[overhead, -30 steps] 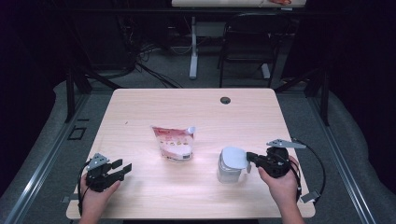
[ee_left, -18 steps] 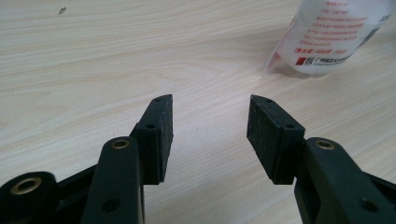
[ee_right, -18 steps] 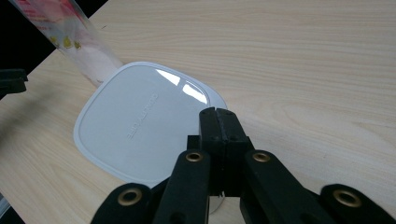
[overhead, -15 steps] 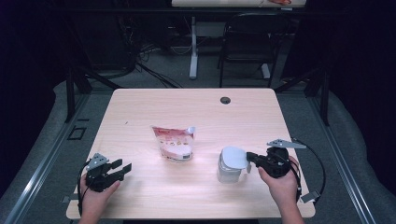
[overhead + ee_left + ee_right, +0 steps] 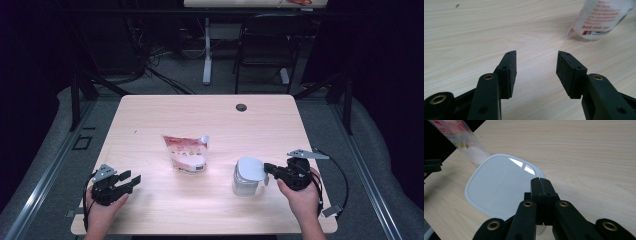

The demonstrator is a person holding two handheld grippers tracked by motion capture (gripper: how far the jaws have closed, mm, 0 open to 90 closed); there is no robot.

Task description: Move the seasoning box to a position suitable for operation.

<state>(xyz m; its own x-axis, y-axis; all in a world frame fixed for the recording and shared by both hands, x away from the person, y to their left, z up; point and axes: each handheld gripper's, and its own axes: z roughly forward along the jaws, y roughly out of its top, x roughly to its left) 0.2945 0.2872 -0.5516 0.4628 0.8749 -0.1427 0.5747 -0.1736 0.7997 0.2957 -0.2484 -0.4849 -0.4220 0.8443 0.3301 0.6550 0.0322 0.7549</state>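
Observation:
A clear container with a white lid [image 5: 247, 175] stands on the wooden table [image 5: 210, 120] at the front right. My right gripper [image 5: 266, 168] is shut, and its tips rest at the lid's right edge. In the right gripper view the closed jaws [image 5: 541, 181] sit over the near rim of the lid [image 5: 499, 185] with nothing visible between the pads. A pink and white pouch [image 5: 186, 154] lies in the middle of the table. My left gripper [image 5: 131, 178] stands open near the front left edge, its jaws [image 5: 536, 63] empty and pointing toward the pouch [image 5: 602, 18].
A dark cable hole [image 5: 241, 107] sits near the table's far edge. Behind the table are a chair [image 5: 262, 45] and a desk leg with cables on the floor. Bare wood lies between the pouch and the left gripper.

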